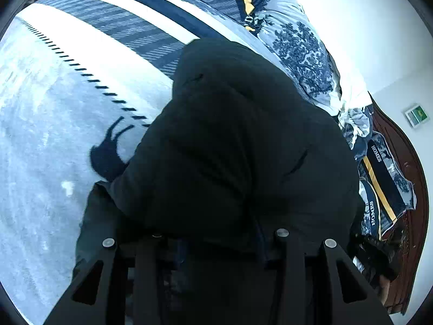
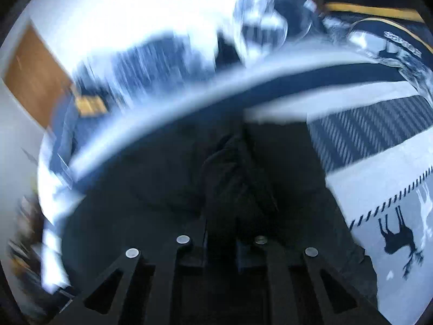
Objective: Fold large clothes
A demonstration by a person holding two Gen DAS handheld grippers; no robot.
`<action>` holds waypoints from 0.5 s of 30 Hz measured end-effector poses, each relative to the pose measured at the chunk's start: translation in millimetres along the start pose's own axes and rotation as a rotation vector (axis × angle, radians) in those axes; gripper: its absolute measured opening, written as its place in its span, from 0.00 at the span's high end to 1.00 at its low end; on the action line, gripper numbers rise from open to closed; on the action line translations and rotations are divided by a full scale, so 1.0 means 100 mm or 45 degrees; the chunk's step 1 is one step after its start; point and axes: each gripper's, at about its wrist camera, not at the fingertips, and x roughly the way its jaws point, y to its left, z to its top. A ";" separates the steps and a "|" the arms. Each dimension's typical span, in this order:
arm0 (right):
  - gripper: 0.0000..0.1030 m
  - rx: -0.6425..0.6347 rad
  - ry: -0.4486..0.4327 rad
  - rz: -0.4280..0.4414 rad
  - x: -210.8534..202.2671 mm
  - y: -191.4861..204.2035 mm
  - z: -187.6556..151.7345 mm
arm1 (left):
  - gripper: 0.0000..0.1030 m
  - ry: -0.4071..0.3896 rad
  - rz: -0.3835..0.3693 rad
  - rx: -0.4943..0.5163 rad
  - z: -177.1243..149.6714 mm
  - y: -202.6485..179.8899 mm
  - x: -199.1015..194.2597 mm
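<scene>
A large black garment (image 1: 238,140) lies bunched on the bed and fills the middle of the left wrist view. My left gripper (image 1: 219,241) is down in its near edge, with black cloth between the fingers; it looks shut on the garment. The same black garment (image 2: 205,173) fills the lower middle of the right wrist view, which is blurred by motion. My right gripper (image 2: 220,241) has its fingers close together with a fold of the garment between them.
The bed has a grey-blue blanket (image 1: 40,140) with dark deer figures and striped bands. Patterned blue pillows (image 1: 384,178) and a dark wooden headboard (image 1: 411,168) are at the right. A white wall (image 1: 379,27) stands behind. An orange-brown door (image 2: 32,78) shows at the left.
</scene>
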 end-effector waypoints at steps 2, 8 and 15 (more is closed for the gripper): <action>0.84 0.046 -0.032 0.069 -0.11 -0.05 -0.09 | 0.57 -0.037 0.002 -0.012 0.02 0.03 -0.08; 0.63 0.027 -0.106 0.079 -0.18 -0.15 -0.14 | 0.49 -0.069 0.019 -0.024 0.02 0.10 -0.13; 0.56 0.011 -0.041 0.109 -0.12 -0.28 -0.11 | 0.47 -0.109 0.163 0.072 -0.01 -0.02 -0.16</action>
